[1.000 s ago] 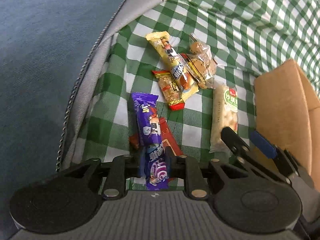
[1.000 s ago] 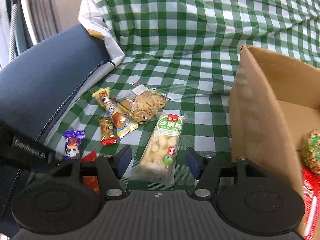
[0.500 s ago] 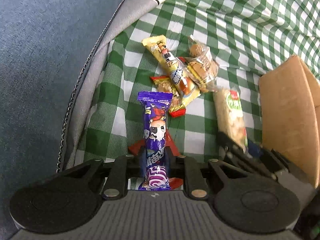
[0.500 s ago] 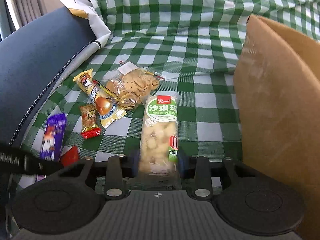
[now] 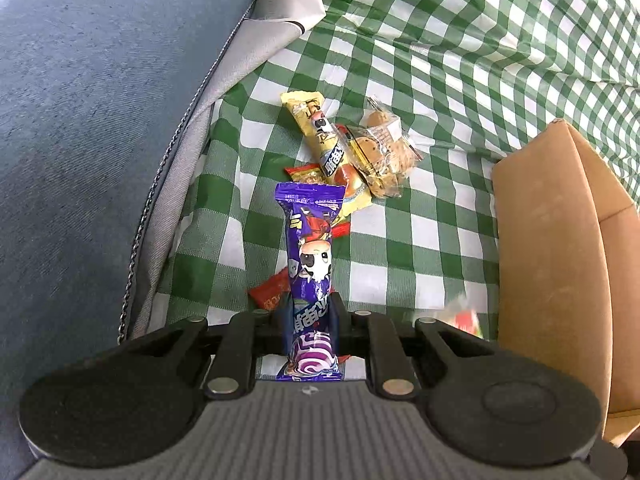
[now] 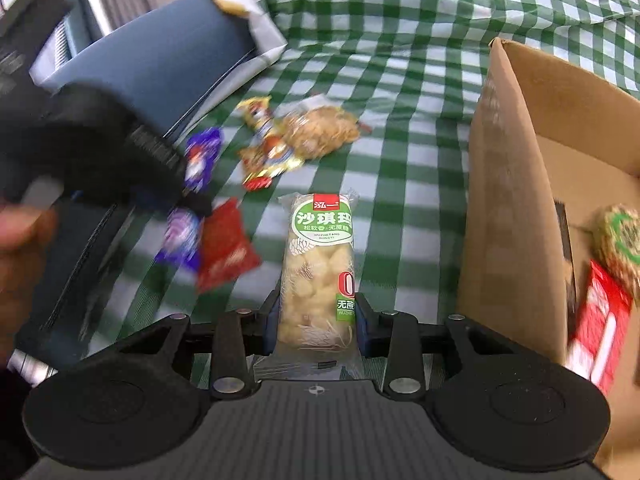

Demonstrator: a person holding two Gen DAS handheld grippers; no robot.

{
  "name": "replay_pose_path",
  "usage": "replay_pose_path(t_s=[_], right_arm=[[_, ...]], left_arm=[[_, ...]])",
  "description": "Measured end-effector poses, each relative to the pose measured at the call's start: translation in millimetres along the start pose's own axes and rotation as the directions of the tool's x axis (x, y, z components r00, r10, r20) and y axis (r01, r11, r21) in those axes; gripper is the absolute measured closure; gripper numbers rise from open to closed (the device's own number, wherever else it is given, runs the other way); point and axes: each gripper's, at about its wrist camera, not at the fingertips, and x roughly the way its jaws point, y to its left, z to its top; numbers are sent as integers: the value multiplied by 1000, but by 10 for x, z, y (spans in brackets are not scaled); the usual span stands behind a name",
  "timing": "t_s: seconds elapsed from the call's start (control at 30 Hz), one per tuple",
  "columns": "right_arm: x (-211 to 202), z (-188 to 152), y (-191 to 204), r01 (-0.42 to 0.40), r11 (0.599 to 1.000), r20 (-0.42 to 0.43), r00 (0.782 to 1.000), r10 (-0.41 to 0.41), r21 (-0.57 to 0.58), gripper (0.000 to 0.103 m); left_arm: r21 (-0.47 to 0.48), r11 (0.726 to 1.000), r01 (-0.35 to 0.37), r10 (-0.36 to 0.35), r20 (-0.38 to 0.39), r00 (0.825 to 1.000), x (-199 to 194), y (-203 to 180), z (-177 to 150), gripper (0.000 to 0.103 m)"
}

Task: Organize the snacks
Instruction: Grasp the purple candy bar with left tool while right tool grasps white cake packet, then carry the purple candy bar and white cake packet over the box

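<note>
My left gripper (image 5: 311, 312) is shut on a purple snack bar (image 5: 310, 256) and holds it above the green checked cloth. My right gripper (image 6: 316, 312) is shut on a clear pack of pale puffed snack with a green label (image 6: 318, 272), lifted off the cloth beside the cardboard box (image 6: 504, 208). The left gripper with the purple bar (image 6: 200, 160) shows blurred in the right wrist view. A yellow bar (image 5: 324, 148), a cookie bag (image 5: 384, 156) and a small red-ended bar (image 5: 308, 172) lie on the cloth. A red packet (image 6: 226, 246) lies near the left gripper.
The cardboard box (image 5: 560, 248) stands at the right; it holds a red pack (image 6: 600, 332) and a green-wrapped round snack (image 6: 622, 240). A blue cushion (image 5: 88, 120) with a grey edge borders the cloth on the left.
Both grippers have lifted their snacks off the cloth. The right gripper closed on the puffed snack pack and raised it. The left gripper rose with the purple bar.
</note>
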Motion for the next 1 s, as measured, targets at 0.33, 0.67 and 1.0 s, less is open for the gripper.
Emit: replay_pose_path(t_s=[0.33,0.67,1.0], right_arm=[[14,-333,92,28,995,-41,999,-32,-94,47],[254,-290,76,44,993,-66,997,-51,-110,45],[273,-310,71,34,993,-71,997,-42,-116,64]], left_arm=[[37,999,-5,7,-37,999,69,-20,-10,84],[95,995,-23,34,-115,993,246,-119,-34,84],[147,988,-47,65,-123,990,299,-204,-83,83]])
